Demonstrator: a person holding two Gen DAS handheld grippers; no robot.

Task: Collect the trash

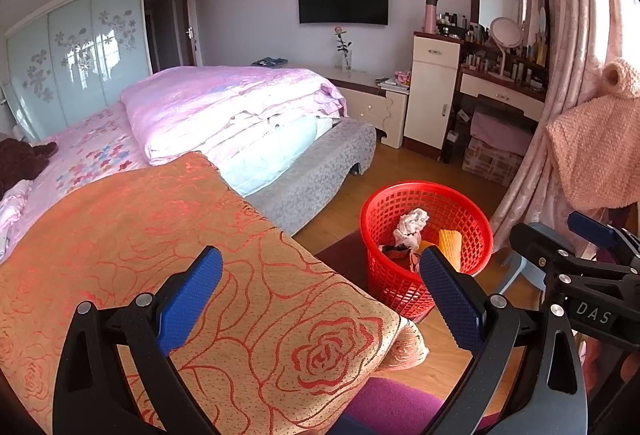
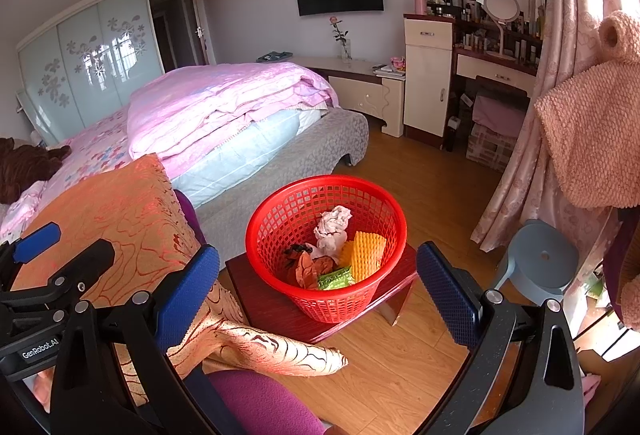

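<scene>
A red mesh basket stands on a low dark red stool beside the bed. It also shows in the left wrist view as the red basket. Inside lie a crumpled white tissue, a yellow foam net, a green wrapper and an orange-brown wrapper. My right gripper hangs open just in front of the basket, holding nothing. My left gripper is open and empty over the orange rose-patterned cloth.
The rose cloth drapes off a purple seat. The bed with a pink quilt fills the left. A grey-blue plastic stool and pink curtain stand right. A dressing table and white cabinet line the far wall.
</scene>
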